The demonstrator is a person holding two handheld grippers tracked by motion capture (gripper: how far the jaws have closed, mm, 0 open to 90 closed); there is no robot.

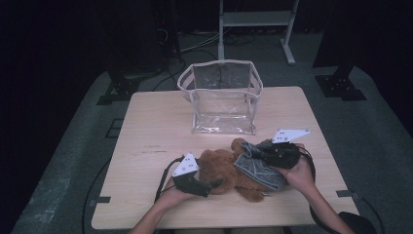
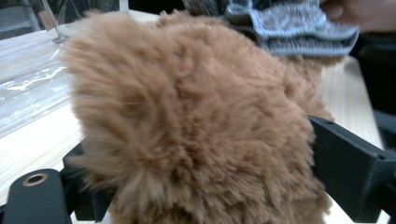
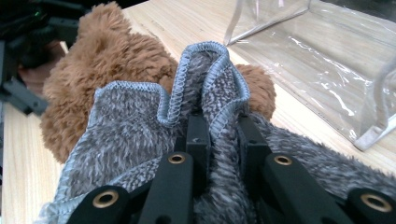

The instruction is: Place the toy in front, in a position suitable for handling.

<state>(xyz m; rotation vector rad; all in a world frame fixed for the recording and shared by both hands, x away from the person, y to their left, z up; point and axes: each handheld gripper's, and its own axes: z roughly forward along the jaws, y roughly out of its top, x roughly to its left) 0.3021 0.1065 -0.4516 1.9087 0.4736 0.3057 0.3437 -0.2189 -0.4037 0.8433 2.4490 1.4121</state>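
Between the jaws of the left tool [image 1: 214, 184]: brown teddy bear [image 1: 221, 170], lying on the tabletop [image 1: 156, 131]; the jaws stand spread on either side of its fur (whether the pads press on it cannot be told). In the right tool [image 3: 219, 135], jaws pressed together: a fold of grey knitted cloth [image 3: 140, 135], pinched, the rest draped over the bear. Beyond both tools: clear plastic bag [image 1: 221, 97], upright, apart from the bear.

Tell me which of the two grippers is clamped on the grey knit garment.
The right gripper: its jaws pinch a fold of the grey knit garment. The left gripper has only the brown teddy bear between its jaws.
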